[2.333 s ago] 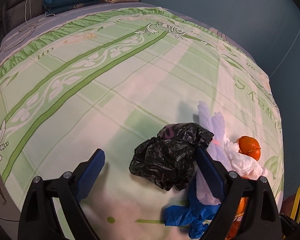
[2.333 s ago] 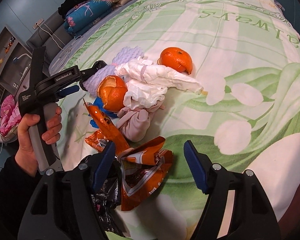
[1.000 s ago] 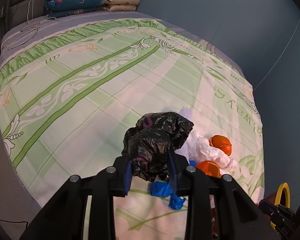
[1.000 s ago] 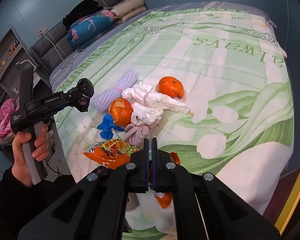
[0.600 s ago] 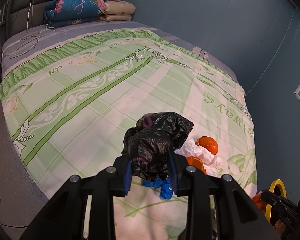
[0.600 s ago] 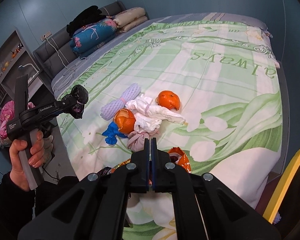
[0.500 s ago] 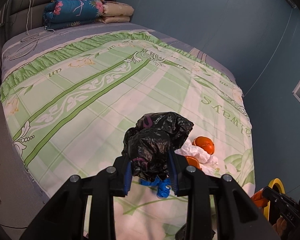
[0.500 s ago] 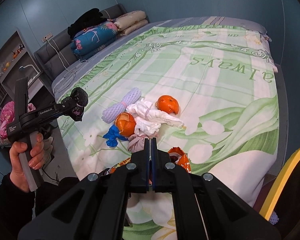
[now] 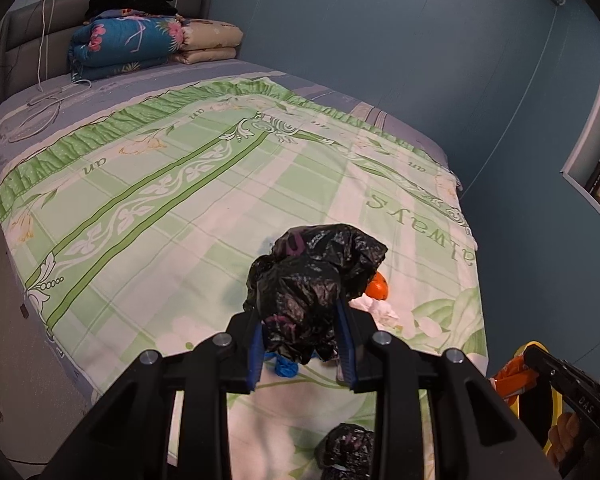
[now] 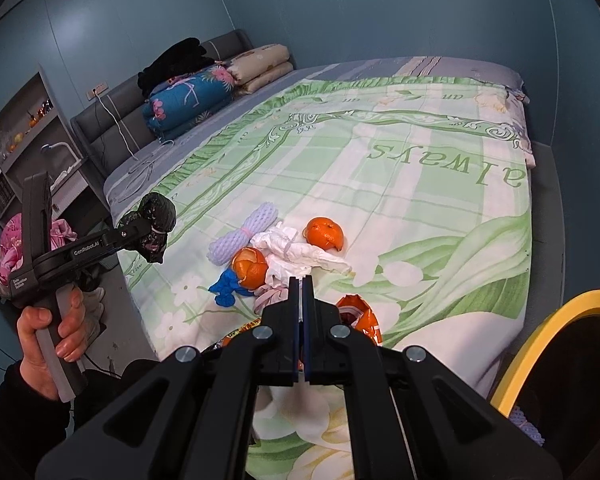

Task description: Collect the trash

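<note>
My left gripper [image 9: 302, 336] is shut on a crumpled black plastic bag [image 9: 312, 280], held up above the near edge of the bed; the right wrist view shows the same gripper [image 10: 152, 226] and bag [image 10: 156, 214] at the left. My right gripper [image 10: 300, 292] is shut, its pads together on a thin orange snack wrapper [image 10: 358, 316] that hangs beneath it; the wrapper [image 9: 512, 376] also shows at its tip in the left wrist view. On the bedspread lie an orange [image 10: 325, 234], an orange peel [image 10: 252, 266], white tissue [image 10: 296, 254], a purple foam net [image 10: 242, 234] and a blue glove [image 10: 226, 286].
A yellow-rimmed bin [image 10: 540, 328] stands at the bed's near right corner. A second black bag [image 9: 346, 450] lies below the left gripper. Folded quilts [image 9: 140, 46] are stacked at the headboard. A person's hand [image 10: 48, 332] holds the left gripper. Shelves [image 10: 24, 128] stand left of the bed.
Both grippers have risen and drawn back from the bed, each still shut on its load. The trash pile looks smaller and the yellow bin rim has come further into the right view.
</note>
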Action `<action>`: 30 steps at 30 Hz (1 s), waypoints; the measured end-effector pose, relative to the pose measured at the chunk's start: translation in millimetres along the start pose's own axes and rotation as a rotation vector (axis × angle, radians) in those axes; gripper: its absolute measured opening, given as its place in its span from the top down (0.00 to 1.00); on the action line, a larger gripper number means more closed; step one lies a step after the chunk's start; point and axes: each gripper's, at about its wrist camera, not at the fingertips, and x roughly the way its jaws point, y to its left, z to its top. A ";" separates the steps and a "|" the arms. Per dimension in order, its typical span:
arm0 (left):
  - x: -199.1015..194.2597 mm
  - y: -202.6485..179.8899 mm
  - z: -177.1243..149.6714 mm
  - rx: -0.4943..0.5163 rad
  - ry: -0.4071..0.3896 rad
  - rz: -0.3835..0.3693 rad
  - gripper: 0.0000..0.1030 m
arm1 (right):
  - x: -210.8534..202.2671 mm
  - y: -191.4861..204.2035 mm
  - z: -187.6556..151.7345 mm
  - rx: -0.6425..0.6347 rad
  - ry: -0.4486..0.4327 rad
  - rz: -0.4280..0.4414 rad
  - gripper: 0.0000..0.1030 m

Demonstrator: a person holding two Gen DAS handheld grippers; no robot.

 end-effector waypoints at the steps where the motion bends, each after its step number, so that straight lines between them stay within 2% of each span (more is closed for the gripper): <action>1: -2.0 -3.6 -0.6 0.005 -0.003 -0.003 0.73 | -2.9 -0.7 0.4 -0.001 -0.005 -0.001 0.99; 16: -23.1 -61.2 -8.9 0.095 -0.024 -0.073 0.73 | -45.5 -23.5 6.2 0.016 -0.092 -0.037 0.99; 30: -23.9 -125.5 -26.4 0.201 0.007 -0.161 0.73 | -83.3 -52.5 9.4 0.061 -0.156 -0.107 1.00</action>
